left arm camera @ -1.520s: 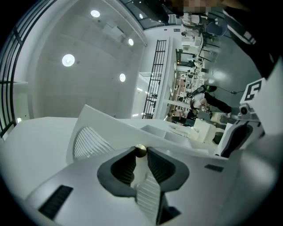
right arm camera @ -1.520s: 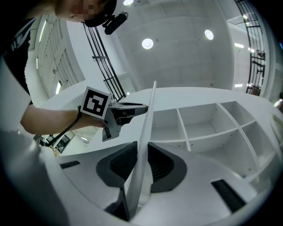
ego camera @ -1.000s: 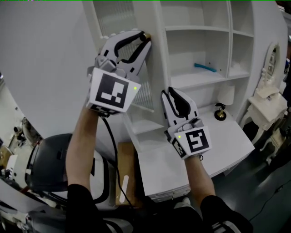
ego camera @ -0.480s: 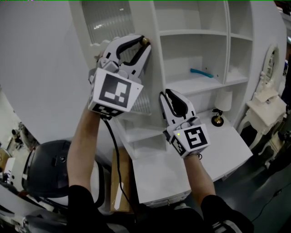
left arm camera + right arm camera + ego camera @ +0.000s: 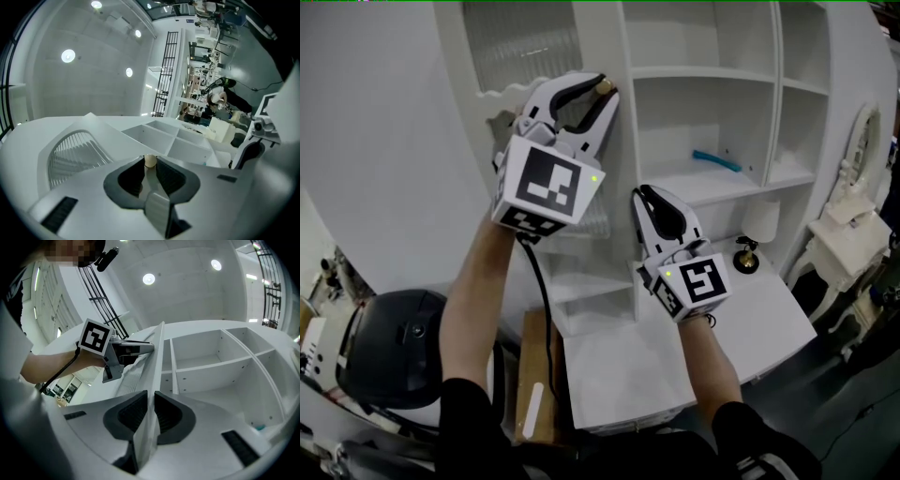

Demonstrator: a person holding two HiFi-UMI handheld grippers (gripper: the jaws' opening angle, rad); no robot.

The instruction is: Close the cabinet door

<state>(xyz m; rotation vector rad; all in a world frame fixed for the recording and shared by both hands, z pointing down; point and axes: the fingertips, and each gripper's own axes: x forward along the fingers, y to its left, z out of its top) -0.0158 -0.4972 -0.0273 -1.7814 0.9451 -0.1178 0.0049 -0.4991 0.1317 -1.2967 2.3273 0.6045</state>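
The white cabinet door [image 5: 520, 42] with a ribbed glass panel stands partly open in front of the open shelves [image 5: 703, 75]. My left gripper [image 5: 602, 89] is shut on the door's small cream knob [image 5: 604, 85], which sits between the jaw tips [image 5: 150, 160] in the left gripper view. Lower down, my right gripper [image 5: 641, 197] straddles the door's free edge [image 5: 157, 352]. Its jaws are closing, with the edge running between the pads [image 5: 140, 411]. In the right gripper view, the left gripper [image 5: 133, 348] shows beyond the door.
A blue object [image 5: 716, 160] lies on a middle shelf. A white cup-like thing [image 5: 764, 197] and a small gold and black ornament [image 5: 747, 258] stand on the white desk top [image 5: 675, 347]. A white dresser [image 5: 848, 225] is at right, a dark round seat [image 5: 394, 347] at lower left.
Both grippers have moved sideways together with the door, which has swung a little nearer the shelves. The left gripper keeps its hold on the knob.
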